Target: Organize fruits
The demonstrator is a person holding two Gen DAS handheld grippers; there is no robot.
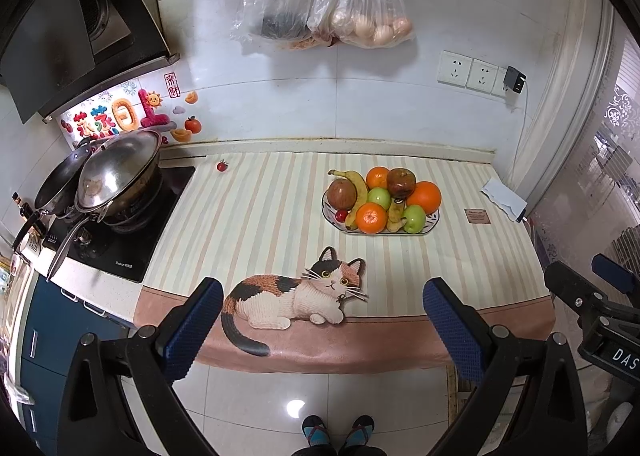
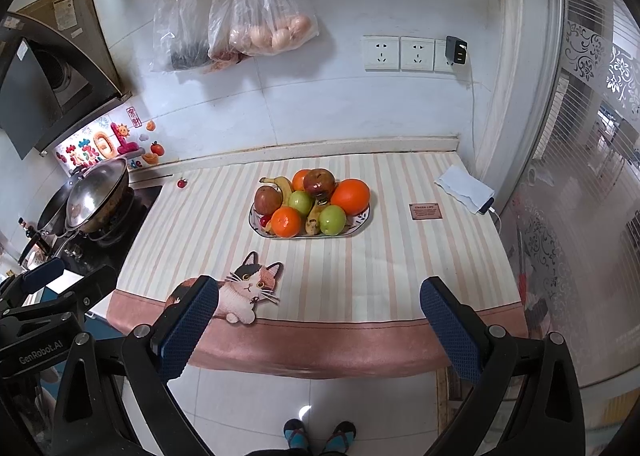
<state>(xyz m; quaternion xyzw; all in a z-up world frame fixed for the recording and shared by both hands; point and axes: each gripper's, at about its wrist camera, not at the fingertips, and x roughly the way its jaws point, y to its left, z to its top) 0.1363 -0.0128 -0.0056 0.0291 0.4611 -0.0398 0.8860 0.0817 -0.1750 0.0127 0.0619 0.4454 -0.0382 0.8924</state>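
Observation:
An oval fruit plate [image 1: 433, 221] [image 2: 362, 222] stands on the striped cloth, piled with oranges [image 1: 424, 197] [image 2: 350, 196], green apples [image 1: 414, 218], red apples [image 1: 342, 194], bananas [image 1: 358, 184] and a cherry tomato [image 1: 341, 215]. A loose cherry tomato [image 1: 222, 166] [image 2: 182, 183] lies at the cloth's far left by the stove. My left gripper [image 1: 322, 306] is open and empty, in front of the counter edge. My right gripper [image 2: 318, 306] is open and empty too, beside it to the right.
A stove with a lidded wok [image 1: 116, 172] stands at the left. A phone under paper [image 2: 466, 188] and a small brown label [image 2: 426, 211] lie at the right. Bags [image 1: 360, 16] and scissors hang on the wall. The other gripper shows at each view's edge [image 1: 600, 304].

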